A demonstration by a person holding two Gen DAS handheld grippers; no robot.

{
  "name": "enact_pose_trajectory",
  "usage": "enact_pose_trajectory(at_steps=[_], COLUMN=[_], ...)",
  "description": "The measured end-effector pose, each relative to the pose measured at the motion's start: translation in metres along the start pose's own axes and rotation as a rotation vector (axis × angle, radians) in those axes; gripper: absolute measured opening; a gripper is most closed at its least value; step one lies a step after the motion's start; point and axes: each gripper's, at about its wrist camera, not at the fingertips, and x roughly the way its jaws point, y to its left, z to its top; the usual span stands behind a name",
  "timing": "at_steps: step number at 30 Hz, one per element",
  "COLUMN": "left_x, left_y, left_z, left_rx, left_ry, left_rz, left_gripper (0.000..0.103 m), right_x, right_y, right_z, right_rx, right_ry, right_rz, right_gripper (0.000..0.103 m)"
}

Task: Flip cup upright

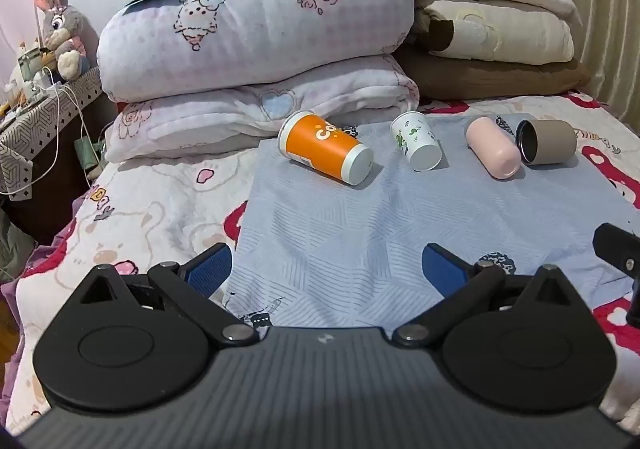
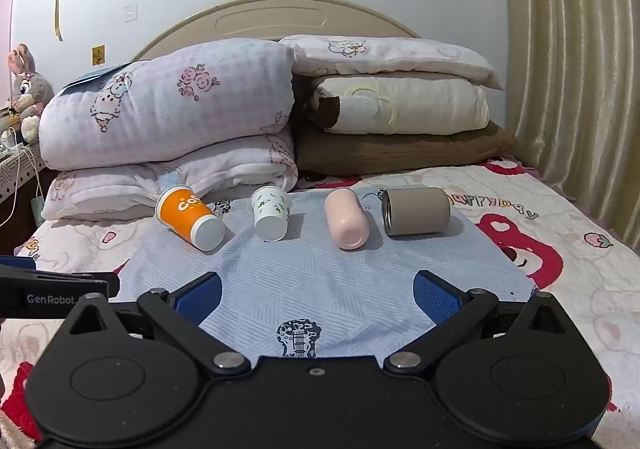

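Both the left gripper (image 1: 327, 269) and right gripper (image 2: 318, 295) hover spread and empty over the blue cloth's (image 2: 320, 281) near edge, four cups lying toppled along its far edge: orange cup (image 2: 188, 218), patterned cup (image 2: 272, 212), pink cup (image 2: 346, 223), taupe cup (image 2: 416, 211).

Soft, even indoor light, faint shadows, sharp centre, strong fisheye bending at edges.
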Motion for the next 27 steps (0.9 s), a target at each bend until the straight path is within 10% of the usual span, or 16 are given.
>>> enact_pose_trajectory(at_steps=[27], left_x=[0.0065], left_y=[0.0036], left_z=[-0.0008], left_rx=[-0.014], left_ry=[0.011], left_rz=[0.001], left_gripper=[0.103], right_x=[0.0009], right_y=[-0.0002], right_z=[0.0014], right_rx=[0.001], right_ry=[0.011], right_rz=[-0.001], right_gripper=[0.103])
